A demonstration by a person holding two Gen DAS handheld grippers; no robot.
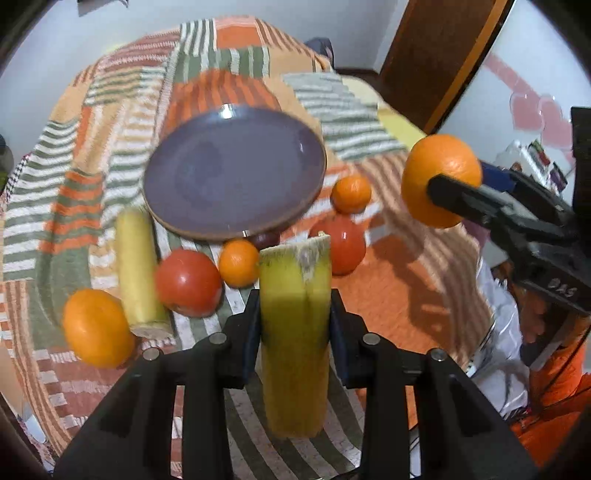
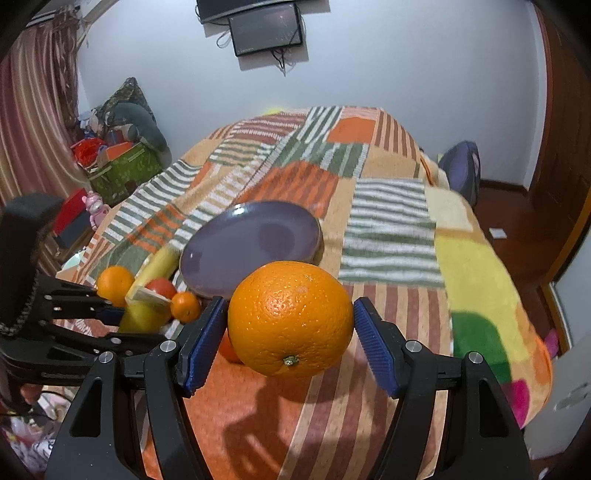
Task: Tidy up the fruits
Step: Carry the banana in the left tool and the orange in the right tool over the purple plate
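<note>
We are gripping a banana piece (image 1: 295, 332) in our left gripper (image 1: 295, 314), narrowly closed, and a large orange (image 2: 290, 318) in our half-open right gripper (image 2: 290, 332), a purple plate (image 2: 221, 258) lying just ahead.

White walls (image 2: 388, 66) carry a dark screen (image 2: 266, 29) (cables dangling), striped curtain (image 2: 33, 122) left.

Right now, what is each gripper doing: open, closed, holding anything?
Left gripper: closed on a banana piece, lifted off the blanket.
Right gripper: closed on a big orange, held above the blanket.
</note>
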